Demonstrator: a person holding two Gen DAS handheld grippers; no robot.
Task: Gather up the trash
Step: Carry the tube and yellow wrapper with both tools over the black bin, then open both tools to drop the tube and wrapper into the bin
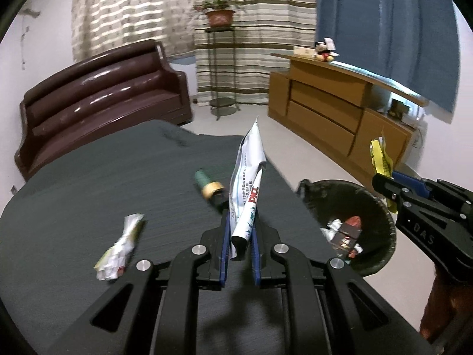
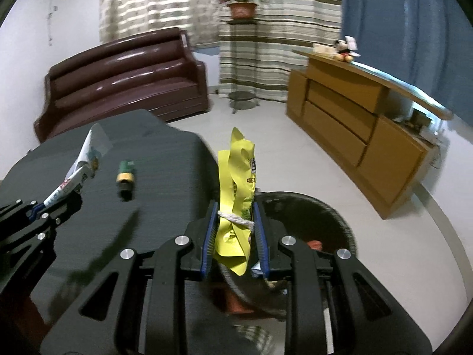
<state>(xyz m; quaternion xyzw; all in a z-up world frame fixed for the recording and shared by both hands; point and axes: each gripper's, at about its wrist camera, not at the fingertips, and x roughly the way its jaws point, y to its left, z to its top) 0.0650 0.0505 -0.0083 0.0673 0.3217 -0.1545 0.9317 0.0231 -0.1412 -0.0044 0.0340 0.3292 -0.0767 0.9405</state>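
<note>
Left wrist view: the left gripper (image 1: 240, 238) is clamped on a white wrapper (image 1: 248, 186) over the dark table (image 1: 88, 183); the right gripper (image 2: 235, 230) pinches a yellow wrapper (image 2: 236, 189) above the black bin (image 1: 381, 222). Both look light, limp, crinkly — best held low, mid-fold. A crumpled wrapper (image 1: 119, 248) and green tube (image 1: 208, 185) lie on the table, neither blocking the bin.
</note>
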